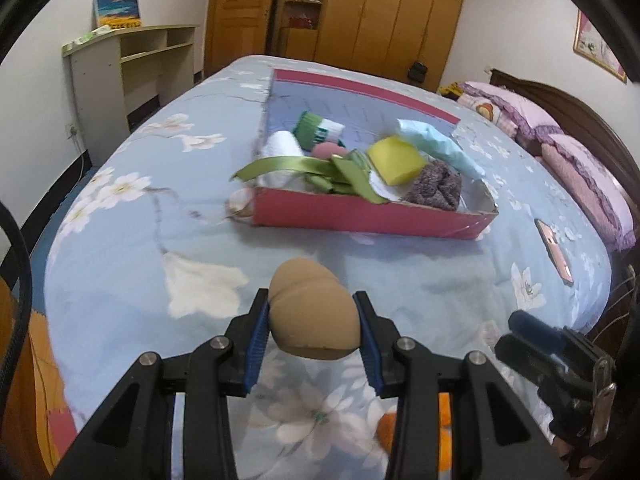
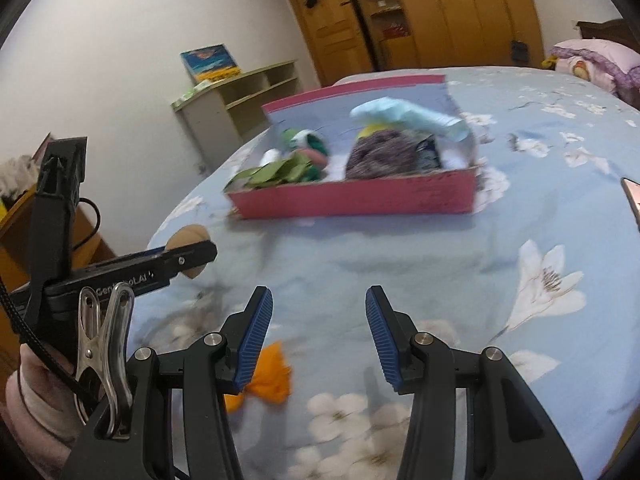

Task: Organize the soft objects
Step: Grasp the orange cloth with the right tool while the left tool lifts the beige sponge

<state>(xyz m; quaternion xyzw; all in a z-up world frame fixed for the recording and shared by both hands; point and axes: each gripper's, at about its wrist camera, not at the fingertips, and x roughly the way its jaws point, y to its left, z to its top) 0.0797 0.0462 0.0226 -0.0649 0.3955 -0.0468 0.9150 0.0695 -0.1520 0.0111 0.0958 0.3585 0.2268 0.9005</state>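
Note:
My left gripper is shut on a tan egg-shaped sponge, held above the flowered blue bedspread. Ahead lies a shallow pink box holding several soft things: a green ribbon, a yellow sponge, a purple knitted piece, a white roll and a light-blue cloth. My right gripper is open with nothing between its pads. An orange cloth lies on the bed just under its left finger. In the right wrist view the tan sponge shows at the left, and the pink box is straight ahead.
A phone lies on the bed right of the box. Pink pillows sit by the headboard at the right. A pale shelf unit stands against the left wall, and wooden wardrobes are behind the bed.

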